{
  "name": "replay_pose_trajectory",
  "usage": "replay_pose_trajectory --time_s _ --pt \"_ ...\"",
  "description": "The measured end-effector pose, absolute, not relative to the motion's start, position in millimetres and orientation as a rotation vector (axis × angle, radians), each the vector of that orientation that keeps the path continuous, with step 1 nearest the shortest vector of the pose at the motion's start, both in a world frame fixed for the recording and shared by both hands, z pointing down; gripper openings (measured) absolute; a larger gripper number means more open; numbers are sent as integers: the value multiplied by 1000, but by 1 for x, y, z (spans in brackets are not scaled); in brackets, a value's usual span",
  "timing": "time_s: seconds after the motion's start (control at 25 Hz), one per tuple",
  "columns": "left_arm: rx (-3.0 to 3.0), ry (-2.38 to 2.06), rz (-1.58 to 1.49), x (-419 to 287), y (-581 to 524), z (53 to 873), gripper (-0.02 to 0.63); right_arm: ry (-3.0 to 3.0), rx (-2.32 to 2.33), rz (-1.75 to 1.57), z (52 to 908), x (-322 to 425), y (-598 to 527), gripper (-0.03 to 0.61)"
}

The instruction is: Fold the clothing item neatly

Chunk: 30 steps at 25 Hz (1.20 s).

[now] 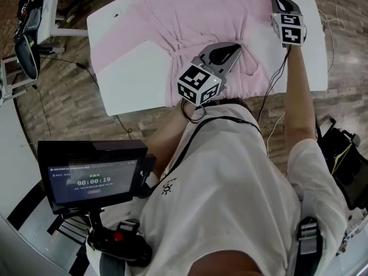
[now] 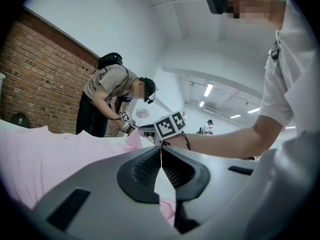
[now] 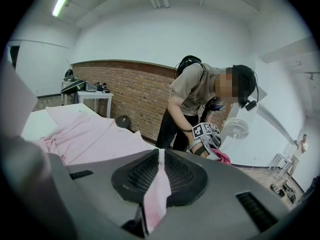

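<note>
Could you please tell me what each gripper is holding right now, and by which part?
Both hold the pink garment: the left gripper pinches fabric at its near edge, the right gripper fabric at its right side.

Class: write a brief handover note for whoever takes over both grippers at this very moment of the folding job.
The left gripper is shut on the near edge of the pink garment.
The right gripper is shut on the same garment, further toward the right side of the white table.
The garment lies spread on the table, bunched between the two grips.
Done: both grips taken.
Left: no neat fold shows yet; likely carry the held edge over and lay it flat.
</note>
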<state>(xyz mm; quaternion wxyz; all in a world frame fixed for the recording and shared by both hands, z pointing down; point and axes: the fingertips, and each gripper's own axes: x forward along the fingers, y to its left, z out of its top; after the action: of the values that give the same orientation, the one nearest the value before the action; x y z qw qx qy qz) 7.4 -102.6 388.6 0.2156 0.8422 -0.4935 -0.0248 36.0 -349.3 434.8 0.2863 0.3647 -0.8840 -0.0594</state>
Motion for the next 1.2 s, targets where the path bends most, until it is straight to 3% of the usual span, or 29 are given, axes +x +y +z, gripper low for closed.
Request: replay_pose_trajectory --time_s 1.2 --pt "2278 -1448 -102 -36 -85 389 5 -2402 874 -195 433 -36 -331 40"
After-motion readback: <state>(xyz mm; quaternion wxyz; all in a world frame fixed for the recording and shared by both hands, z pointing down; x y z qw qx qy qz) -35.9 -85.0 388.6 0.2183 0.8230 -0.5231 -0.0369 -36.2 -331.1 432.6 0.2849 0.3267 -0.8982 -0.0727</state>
